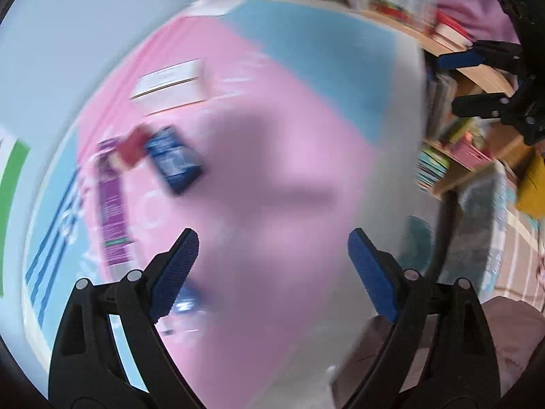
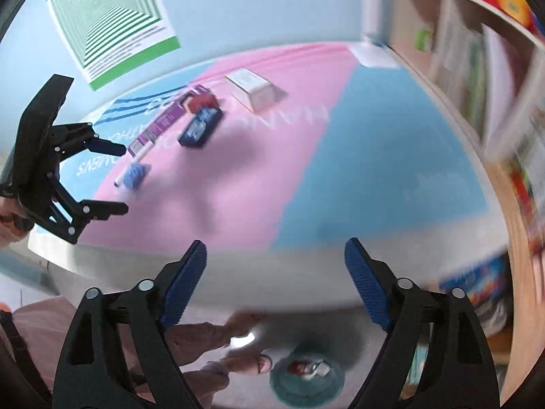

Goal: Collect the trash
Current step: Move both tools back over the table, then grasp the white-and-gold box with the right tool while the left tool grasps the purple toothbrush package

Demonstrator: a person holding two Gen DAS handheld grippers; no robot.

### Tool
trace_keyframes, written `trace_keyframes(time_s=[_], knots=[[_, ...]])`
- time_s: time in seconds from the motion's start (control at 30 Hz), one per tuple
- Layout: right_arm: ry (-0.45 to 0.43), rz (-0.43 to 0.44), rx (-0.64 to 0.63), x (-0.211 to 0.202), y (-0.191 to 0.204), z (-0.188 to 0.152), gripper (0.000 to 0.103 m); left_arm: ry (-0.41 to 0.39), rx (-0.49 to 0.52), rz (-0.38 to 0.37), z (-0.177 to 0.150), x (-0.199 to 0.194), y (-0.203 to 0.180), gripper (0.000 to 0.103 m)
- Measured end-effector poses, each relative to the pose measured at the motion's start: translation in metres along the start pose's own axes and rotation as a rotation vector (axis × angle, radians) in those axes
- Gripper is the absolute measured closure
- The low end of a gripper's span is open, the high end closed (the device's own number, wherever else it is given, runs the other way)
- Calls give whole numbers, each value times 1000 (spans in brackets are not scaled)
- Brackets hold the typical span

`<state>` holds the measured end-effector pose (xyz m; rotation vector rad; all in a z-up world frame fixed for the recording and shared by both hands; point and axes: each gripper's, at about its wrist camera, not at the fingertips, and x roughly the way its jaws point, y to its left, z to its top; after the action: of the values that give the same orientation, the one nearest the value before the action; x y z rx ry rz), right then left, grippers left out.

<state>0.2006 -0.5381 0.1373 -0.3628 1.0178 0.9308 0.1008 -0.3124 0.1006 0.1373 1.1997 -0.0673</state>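
Observation:
Several pieces of trash lie on the pink and blue tablecloth: a white box, a red packet, a dark blue box, a purple box and a small blue wrapper. The left wrist view shows the same white box, dark blue box and purple box, all blurred. My left gripper hangs open and empty above the cloth. My right gripper is open and empty over the table's near edge. A teal bin on the floor holds red and white scraps.
A wooden bookshelf full of books stands close to the table's right side. A green striped poster hangs on the blue wall behind. A person's legs and feet are beside the bin. A yellow object sits by the shelf.

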Motion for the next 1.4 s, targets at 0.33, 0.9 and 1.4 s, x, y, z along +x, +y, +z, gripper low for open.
trace_keyframes(time_s=[0.33,0.9,1.4], knots=[[39,60,-167,67,33,100,16,22,-187,80,-14,13,117,16],[145,70,-299,179,48,197,16,76,-305,61,-14,67,204,16],[229,49,-308,241,44,222,31,96,-309,17,-1,103,231,37]])
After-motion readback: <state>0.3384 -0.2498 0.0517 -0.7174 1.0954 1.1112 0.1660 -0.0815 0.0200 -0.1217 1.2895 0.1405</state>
